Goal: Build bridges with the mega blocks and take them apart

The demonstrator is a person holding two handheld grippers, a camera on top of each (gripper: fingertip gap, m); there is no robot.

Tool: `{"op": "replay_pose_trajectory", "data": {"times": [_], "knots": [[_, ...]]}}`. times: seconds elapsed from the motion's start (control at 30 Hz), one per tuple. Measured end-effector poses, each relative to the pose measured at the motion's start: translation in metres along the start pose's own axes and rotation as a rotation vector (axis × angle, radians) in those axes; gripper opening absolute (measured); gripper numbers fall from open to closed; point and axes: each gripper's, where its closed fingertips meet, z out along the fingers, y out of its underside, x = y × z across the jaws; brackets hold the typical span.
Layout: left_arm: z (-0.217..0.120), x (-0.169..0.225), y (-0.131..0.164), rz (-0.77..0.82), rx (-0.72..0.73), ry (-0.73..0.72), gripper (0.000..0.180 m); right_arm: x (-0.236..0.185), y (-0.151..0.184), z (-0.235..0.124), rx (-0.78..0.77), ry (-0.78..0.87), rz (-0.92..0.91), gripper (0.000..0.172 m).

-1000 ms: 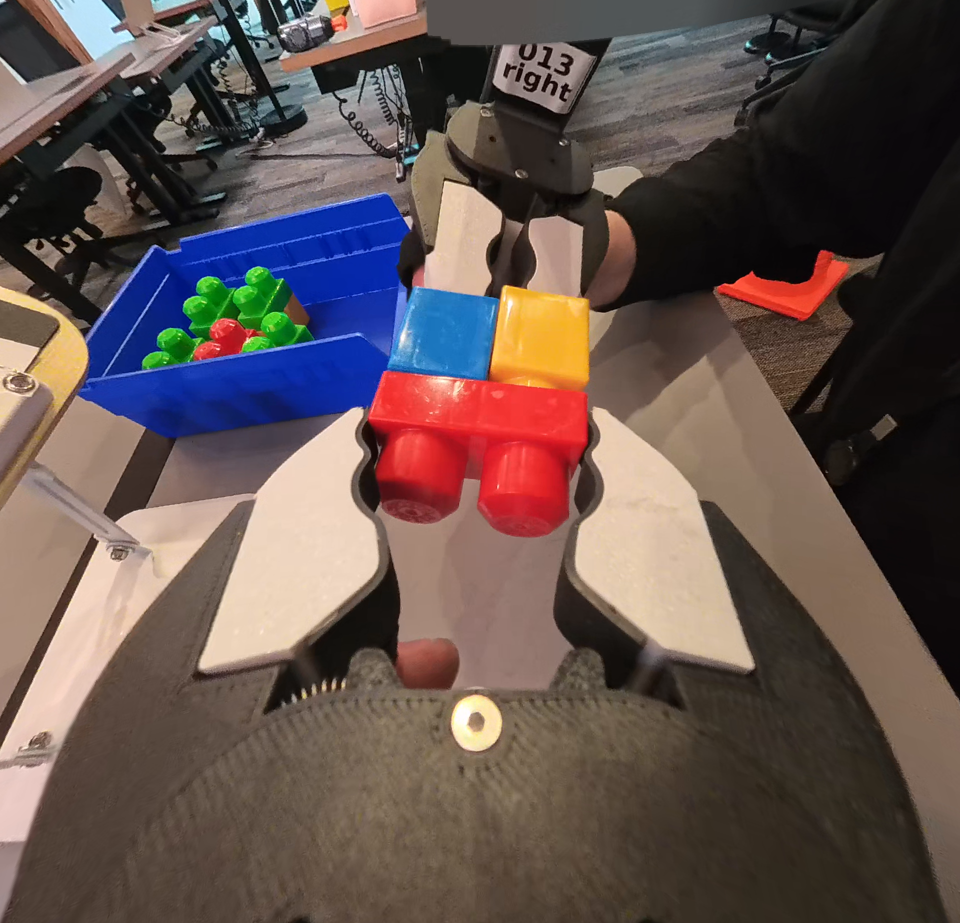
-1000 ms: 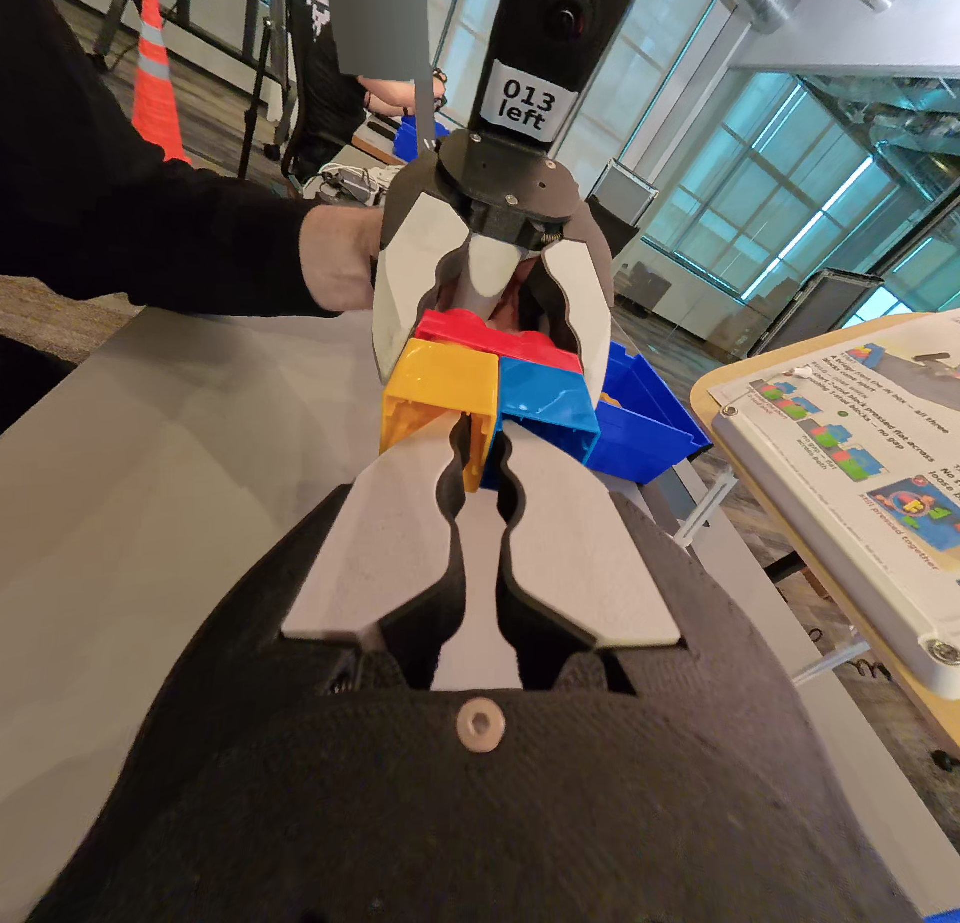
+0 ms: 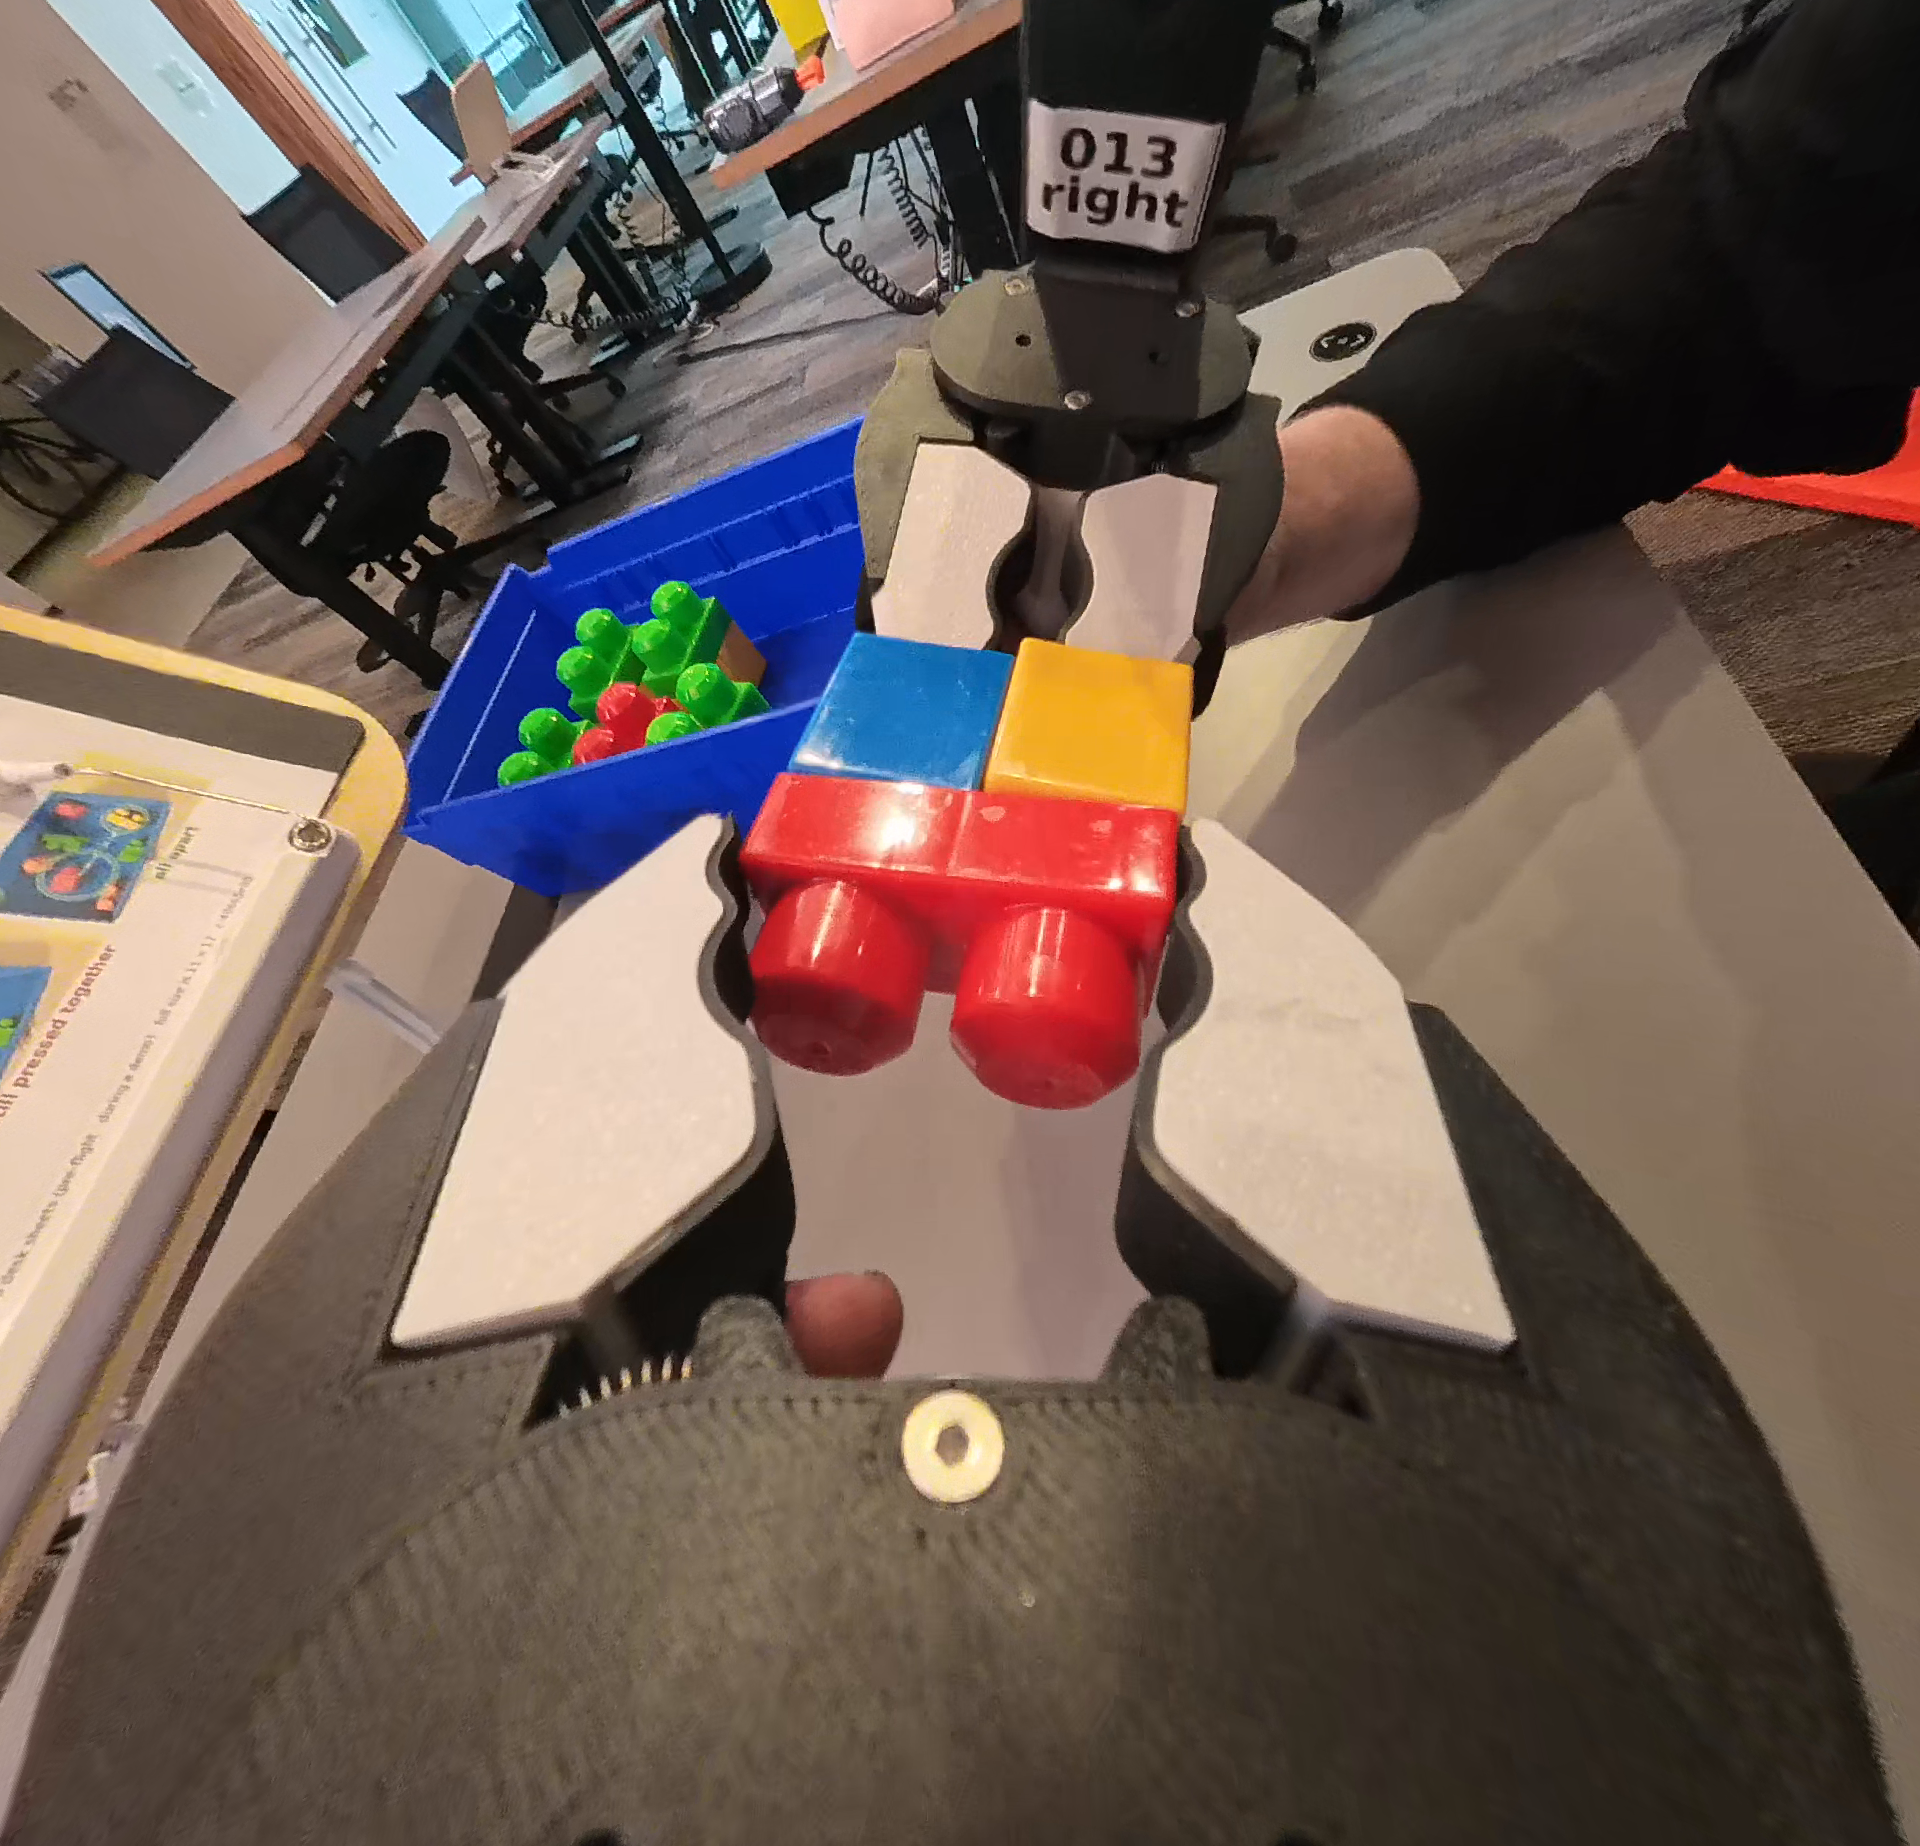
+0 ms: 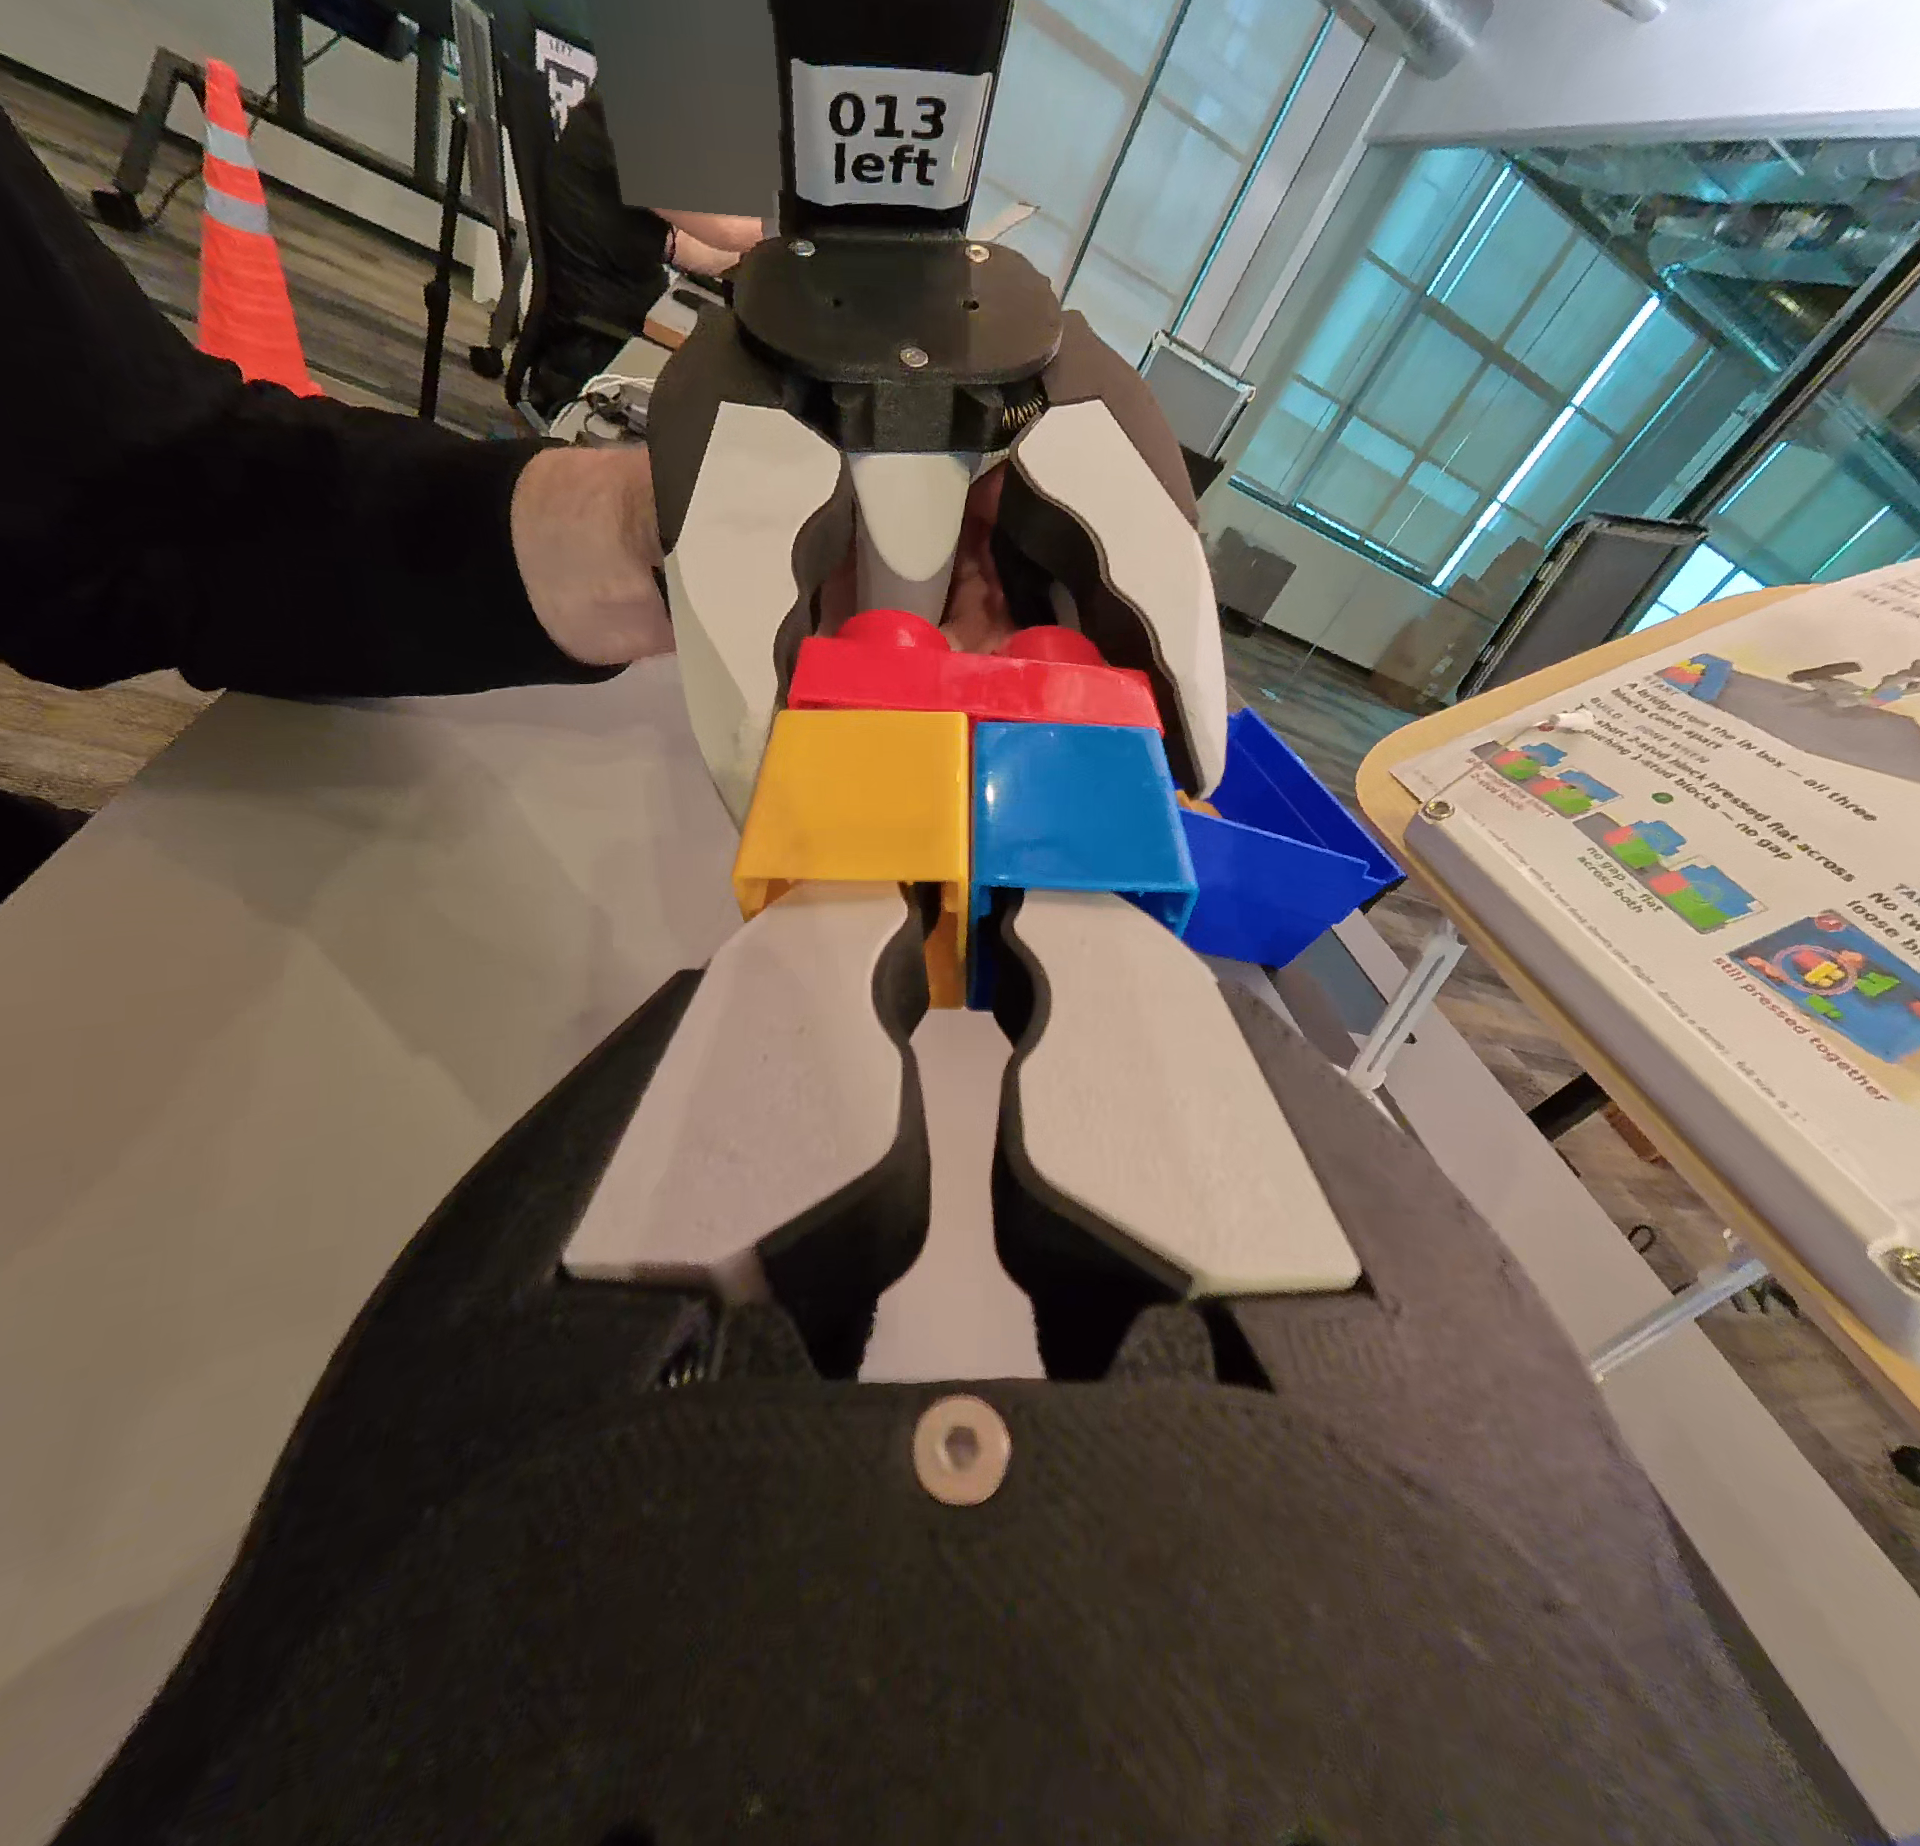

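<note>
A bridge of three blocks hangs between my two grippers above the grey table (image 3: 1558,861). A red two-stud block (image 3: 956,851) joins a blue block (image 3: 904,710) and a yellow block (image 3: 1091,726). My left gripper (image 3: 956,830) is shut on the two ends of the red block, with its studs pointing at the camera. My right gripper (image 4: 961,923) faces it. Its fingers (image 4: 831,965) sit inside the hollow undersides of the yellow block (image 4: 862,799) and the blue block (image 4: 1070,809), and they pinch the two adjoining walls between them.
A blue bin (image 3: 623,820) with several green blocks (image 3: 644,664) and a red one stands just left of the bridge. An instruction sheet on a yellow-edged board (image 3: 125,965) lies farther left. An orange cone (image 4: 239,238) and office desks stand beyond the table. My left and right fingertips are right by each other.
Both grasps hold as before. Both grippers, with the bridge between them, have shifted a little relative to the bin; the instruction board now shows in the left wrist view.
</note>
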Motion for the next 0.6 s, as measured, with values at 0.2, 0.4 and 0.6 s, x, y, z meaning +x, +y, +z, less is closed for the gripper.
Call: {"op": "replay_pose_trajectory", "data": {"times": [0.2, 0.4, 0.6], "knots": [[-0.008, 0.0, -0.019, -0.084, 0.114, 0.042, 0.081, 0.003, -0.01, -0.001, 0.032, 0.044, -0.01, 0.008], [-0.02, -0.007, -0.03, -0.338, 0.252, 0.143, 0.089, 0.01, -0.017, -0.009, 0.017, 0.107, -0.084, 0.007], [-0.019, -0.004, -0.027, -0.653, 0.384, 0.381, 0.079, 0.005, -0.01, -0.008, -0.063, 0.109, -0.212, 0.008]]}}
